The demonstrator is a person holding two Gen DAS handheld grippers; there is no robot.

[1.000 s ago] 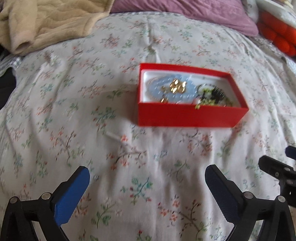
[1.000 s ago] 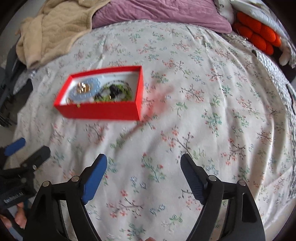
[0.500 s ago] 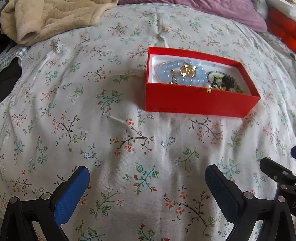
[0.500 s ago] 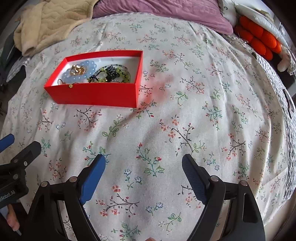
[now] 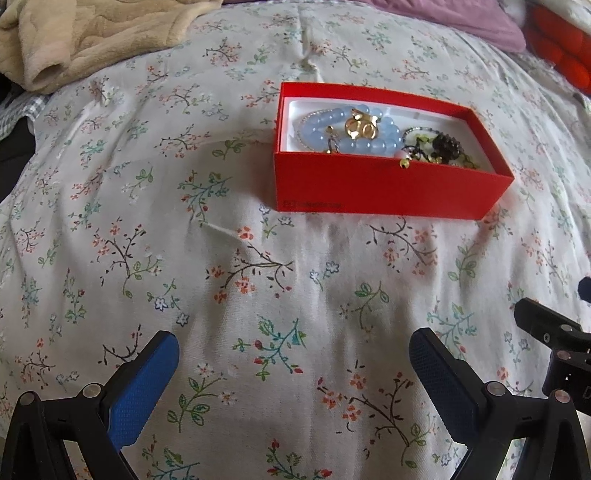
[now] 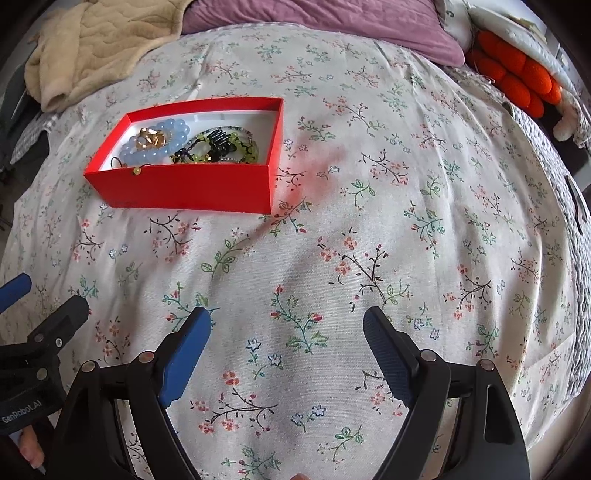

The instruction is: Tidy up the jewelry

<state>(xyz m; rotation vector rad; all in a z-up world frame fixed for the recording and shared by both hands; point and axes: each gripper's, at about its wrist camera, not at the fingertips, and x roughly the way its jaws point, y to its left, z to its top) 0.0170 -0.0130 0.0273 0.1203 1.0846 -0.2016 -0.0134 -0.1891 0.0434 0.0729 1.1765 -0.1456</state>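
Floral bedding (image 5: 258, 295) is covering the whole bed, with a beige blanket (image 5: 92, 33) bunching at the far left and a purple pillow (image 6: 332, 26) lying along the head. Going rightward, the left tongs (image 5: 295, 376) are hanging spread wide over bare sheet, pinching nothing. Ahead of them and a little to their right, the open red box (image 5: 380, 184) is sitting on the bed, its long axis running left to right, with blue beads (image 5: 369, 136), a gold piece and darker green strands lying loose inside. The right tongs (image 6: 288, 354) are likewise gaping empty; from them the box is lying ahead and well to the left, so the left hand is looking nearer. Open sheet is surrounding the box on every side, well clear of any edge.
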